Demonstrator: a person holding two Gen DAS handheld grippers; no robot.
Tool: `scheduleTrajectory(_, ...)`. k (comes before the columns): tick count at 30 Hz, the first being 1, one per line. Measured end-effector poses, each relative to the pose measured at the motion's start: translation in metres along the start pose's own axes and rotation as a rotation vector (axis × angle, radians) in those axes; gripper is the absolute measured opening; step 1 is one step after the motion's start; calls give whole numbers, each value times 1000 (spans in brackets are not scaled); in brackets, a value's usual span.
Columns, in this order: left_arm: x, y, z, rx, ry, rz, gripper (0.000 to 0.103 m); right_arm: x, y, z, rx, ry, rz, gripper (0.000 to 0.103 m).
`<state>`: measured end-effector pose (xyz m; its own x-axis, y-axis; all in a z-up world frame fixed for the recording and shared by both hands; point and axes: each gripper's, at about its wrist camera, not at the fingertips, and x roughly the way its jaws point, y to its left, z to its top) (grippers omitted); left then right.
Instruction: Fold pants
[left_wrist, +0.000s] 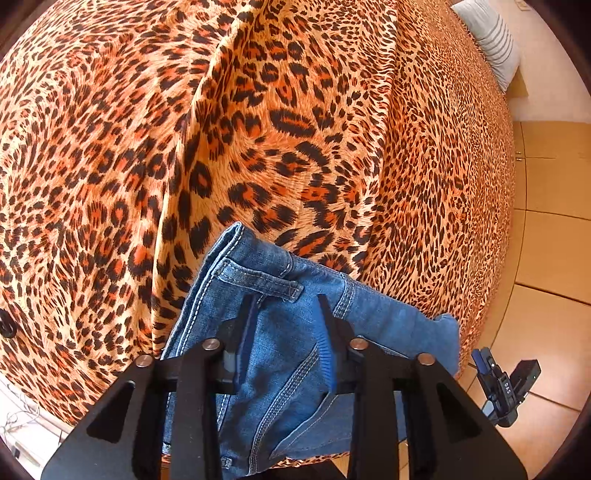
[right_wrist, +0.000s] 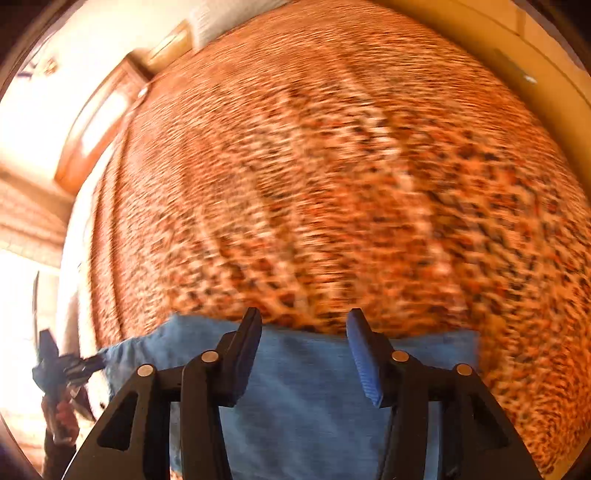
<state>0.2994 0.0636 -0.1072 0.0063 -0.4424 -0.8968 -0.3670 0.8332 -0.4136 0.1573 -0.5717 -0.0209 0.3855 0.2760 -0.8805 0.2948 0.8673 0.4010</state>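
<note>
The blue denim pants (left_wrist: 280, 332) hang over the near edge of a leopard-print bed (left_wrist: 258, 129). In the left wrist view the waistband end with a belt loop lies between the fingers of my left gripper (left_wrist: 286, 301), whose jaws stand apart around the denim. In the right wrist view, which is motion-blurred, the plain denim (right_wrist: 303, 369) lies under and between the fingers of my right gripper (right_wrist: 304, 315), also spread apart. The right gripper shows small at the left view's lower right (left_wrist: 498, 380), and the left gripper at the right view's lower left (right_wrist: 66, 365).
The leopard bedspread has a long raised crease (left_wrist: 207, 110) running away from me. A striped pillow (left_wrist: 491, 37) lies at the far right corner. Tiled floor (left_wrist: 546, 258) runs along the bed's right side. A wooden headboard or door (right_wrist: 103, 118) shows at the far left.
</note>
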Motion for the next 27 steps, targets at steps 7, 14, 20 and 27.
scheduleTrajectory(7,5,5,-18,13,62,-28,53,92,101,7,-191,207,37,54)
scheduleTrajectory(14,18,-10,-22,86,9,96,53,108,139,-22,-493,279,-127,4)
scheduleTrajectory(20,-11,-13,-28,99,-26,96,52,125,146,-20,-436,205,-270,8)
scheduleTrajectory(27,-41,42,-105,12,13,-115,73,32,83,-65,-161,65,-4,48)
